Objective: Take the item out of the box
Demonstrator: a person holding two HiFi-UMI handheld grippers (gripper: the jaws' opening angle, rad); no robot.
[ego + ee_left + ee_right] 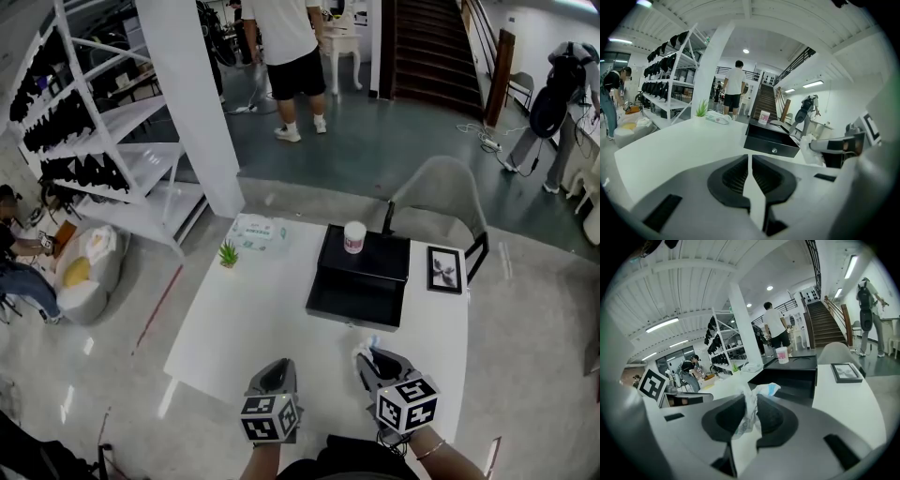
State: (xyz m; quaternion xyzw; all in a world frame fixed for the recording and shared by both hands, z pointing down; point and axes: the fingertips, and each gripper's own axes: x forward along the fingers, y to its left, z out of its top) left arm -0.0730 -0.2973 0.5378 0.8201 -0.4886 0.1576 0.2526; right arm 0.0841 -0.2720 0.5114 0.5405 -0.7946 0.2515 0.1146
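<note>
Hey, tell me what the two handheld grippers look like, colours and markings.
The left gripper and right gripper have grey bodies with dark, ribbed, curved jaws. Each carries a white cube printed with black square markers. A thin bracelet circles the right wrist.

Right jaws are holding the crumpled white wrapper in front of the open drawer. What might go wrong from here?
1. The wrapper is thin and limp, and the right gripper pinches only part of it, with a loose end flopping past the jaws. It may slip out when moved.
2. The drawer stands open just ahead. A forward swing might knock the black box and tip the cup on top.
</note>
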